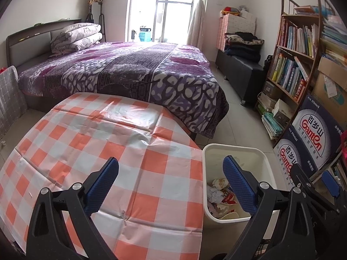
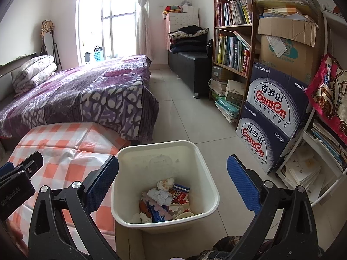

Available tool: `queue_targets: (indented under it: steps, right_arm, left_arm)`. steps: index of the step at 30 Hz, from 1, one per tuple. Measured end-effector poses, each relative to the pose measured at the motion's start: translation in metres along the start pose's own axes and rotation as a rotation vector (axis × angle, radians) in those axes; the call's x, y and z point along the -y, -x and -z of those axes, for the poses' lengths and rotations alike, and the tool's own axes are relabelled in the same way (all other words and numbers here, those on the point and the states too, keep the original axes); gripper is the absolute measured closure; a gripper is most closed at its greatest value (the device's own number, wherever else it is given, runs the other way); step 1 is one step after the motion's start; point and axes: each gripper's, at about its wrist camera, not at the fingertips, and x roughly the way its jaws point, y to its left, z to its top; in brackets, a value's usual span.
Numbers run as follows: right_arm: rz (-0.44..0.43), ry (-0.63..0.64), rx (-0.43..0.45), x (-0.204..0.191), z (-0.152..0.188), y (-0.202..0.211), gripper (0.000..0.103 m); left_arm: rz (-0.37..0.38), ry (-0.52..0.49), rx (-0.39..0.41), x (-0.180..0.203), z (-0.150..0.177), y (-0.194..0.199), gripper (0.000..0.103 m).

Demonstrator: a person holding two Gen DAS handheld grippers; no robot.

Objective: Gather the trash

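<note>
Cream plastic waste bin (image 2: 208,166), squarish with rounded corners, stands upright on the tiled floor just beside the checked table edge. Its bottom holds mixed trash (image 2: 166,197): crumpled white tissues, a red-and-white printed packet, blue wrapper, pale scraps. Fill level low.

I read "Ganten", with 百岁山 above it, on two stacked blue boxes: upper box (image 2: 275,99), lower box (image 2: 258,143). Each also says "570ml×24". The carton (image 2: 288,49) above shows "CM13/7724", partly legible.
</note>
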Motion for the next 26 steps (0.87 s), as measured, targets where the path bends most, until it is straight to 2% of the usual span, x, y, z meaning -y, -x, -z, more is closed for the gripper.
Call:
queue_targets:
  steps: [16, 26]
  right_arm:
    - [0.005, -0.004, 0.014, 0.0061, -0.003, -0.0004, 0.007]
    - [0.004, -0.001, 0.011, 0.0059, -0.0033, -0.001, 0.007]
  left_arm:
    - [0.002, -0.025, 0.001, 0.0048, 0.0031, 0.0014, 0.01]
    - [0.0, -0.012, -0.024, 0.002, 0.0034, -0.0025, 0.009]
